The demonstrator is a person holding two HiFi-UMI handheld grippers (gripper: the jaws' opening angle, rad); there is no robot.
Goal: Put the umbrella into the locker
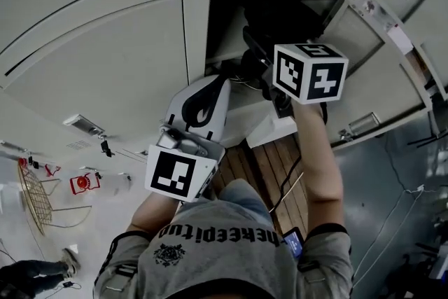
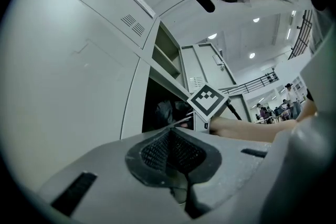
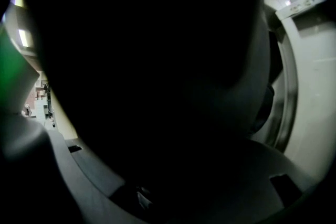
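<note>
Basically mid-stow. Right gripper [image 1: 260, 70] clamped on the dark umbrella [image 3: 157, 60], going by the black mass filling its view, nose inside the open locker [image 1: 199, 31] compartment. Best to push deep, keep clear of the frame and the swung-out door [image 1: 381, 59], and let go only once settled on the shelf. Left gripper [image 2: 173, 152] held back, pads pressed together, empty. Underfoot: wood planks [image 1: 262, 164]. Around: grey locker banks, high ceiling lights [image 2: 255, 20], people [image 2: 268, 112] far off.
</note>
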